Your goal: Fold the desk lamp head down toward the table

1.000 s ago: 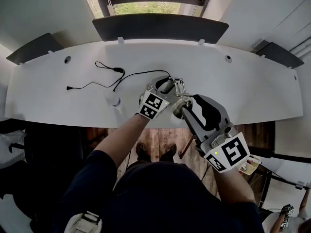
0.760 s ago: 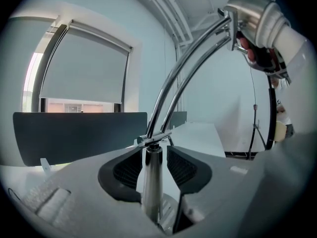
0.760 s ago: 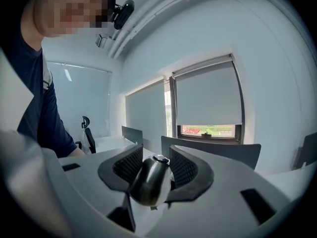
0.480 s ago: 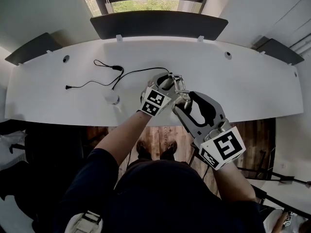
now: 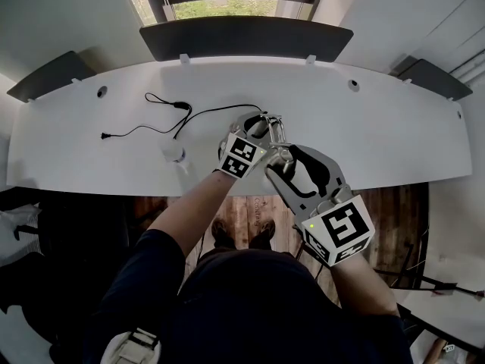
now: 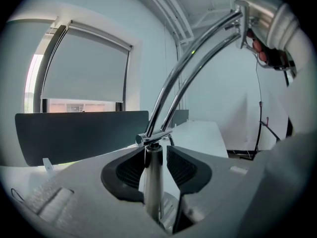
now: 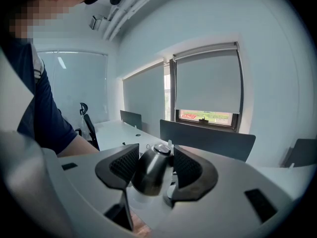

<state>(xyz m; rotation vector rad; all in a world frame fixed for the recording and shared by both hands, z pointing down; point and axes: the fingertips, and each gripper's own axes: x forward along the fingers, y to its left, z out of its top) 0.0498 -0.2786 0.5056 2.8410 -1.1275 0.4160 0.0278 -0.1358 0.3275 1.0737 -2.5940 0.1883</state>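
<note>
The chrome desk lamp (image 5: pixel 276 133) stands near the front edge of the white table (image 5: pixel 379 127). My left gripper (image 5: pixel 264 125) is shut on its upright post (image 6: pixel 152 192), just under the joint from which the two curved arm rods (image 6: pixel 190 66) rise to the upper right. The lamp head (image 7: pixel 147 173) is a dark metal cone. It lies between the jaws of my right gripper (image 7: pixel 152 165), which are opening, and a thin gap shows at the left pad. In the head view the right gripper (image 5: pixel 276 160) reaches in from the lower right.
A black cable (image 5: pixel 182 116) loops across the table left of the lamp, with a small white object (image 5: pixel 175 155) near the front edge. Dark partition screens (image 5: pixel 246 40) line the table's far side. A wooden floor shows below the front edge.
My right gripper has sunk a little and tipped downward, its marker cube sliding left in the head view, with the lamp head still between its jaws. The left gripper has stayed put on the post.
</note>
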